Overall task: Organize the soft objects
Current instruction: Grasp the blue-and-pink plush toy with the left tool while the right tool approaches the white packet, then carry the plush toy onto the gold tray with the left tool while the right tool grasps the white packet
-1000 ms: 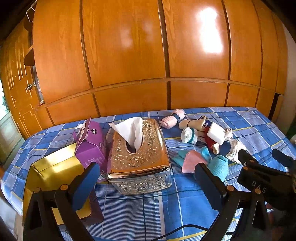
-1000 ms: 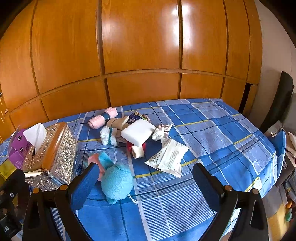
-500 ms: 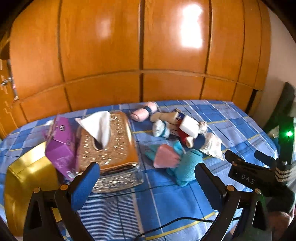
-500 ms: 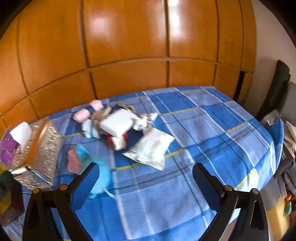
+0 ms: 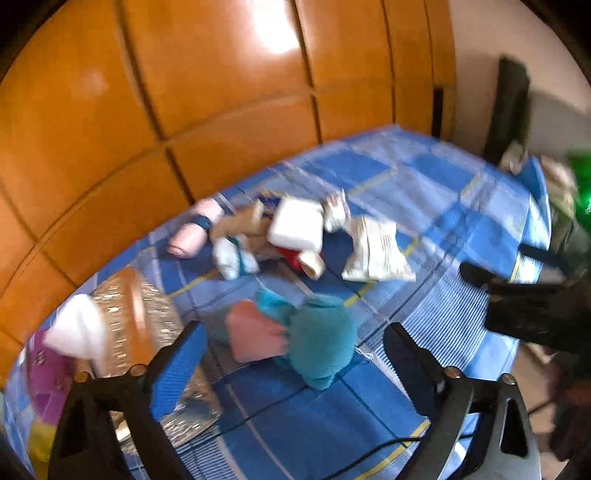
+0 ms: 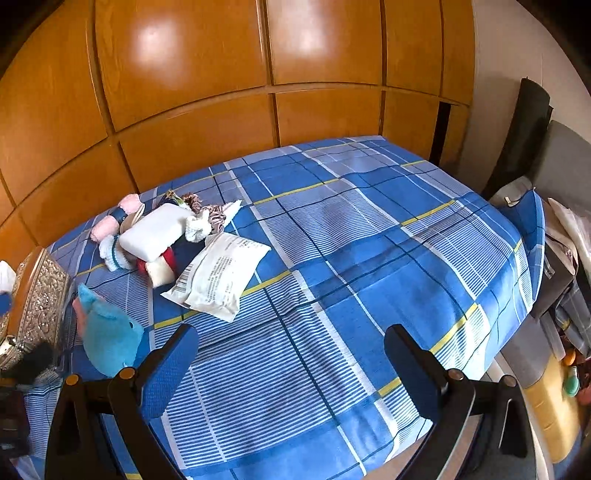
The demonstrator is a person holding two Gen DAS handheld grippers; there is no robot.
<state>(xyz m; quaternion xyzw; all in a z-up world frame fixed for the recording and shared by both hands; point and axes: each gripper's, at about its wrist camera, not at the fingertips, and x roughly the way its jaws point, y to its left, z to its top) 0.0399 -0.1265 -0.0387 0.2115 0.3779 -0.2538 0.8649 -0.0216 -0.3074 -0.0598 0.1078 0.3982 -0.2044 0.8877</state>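
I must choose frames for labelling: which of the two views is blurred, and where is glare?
Left wrist view: motion-blurred throughout, glare on the wooden panels. Right wrist view: sharp, the white packet shows print; two glare patches on the panels; fisheye bends both.

A blue plush toy [image 6: 110,336] lies apart from a heap of soft things [image 6: 155,232], perhaps rolled socks.

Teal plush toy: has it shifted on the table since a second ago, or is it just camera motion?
No. The teal plush toy lies in the same place beside the ornate tissue box and near the white packet. Only the cameras swung.
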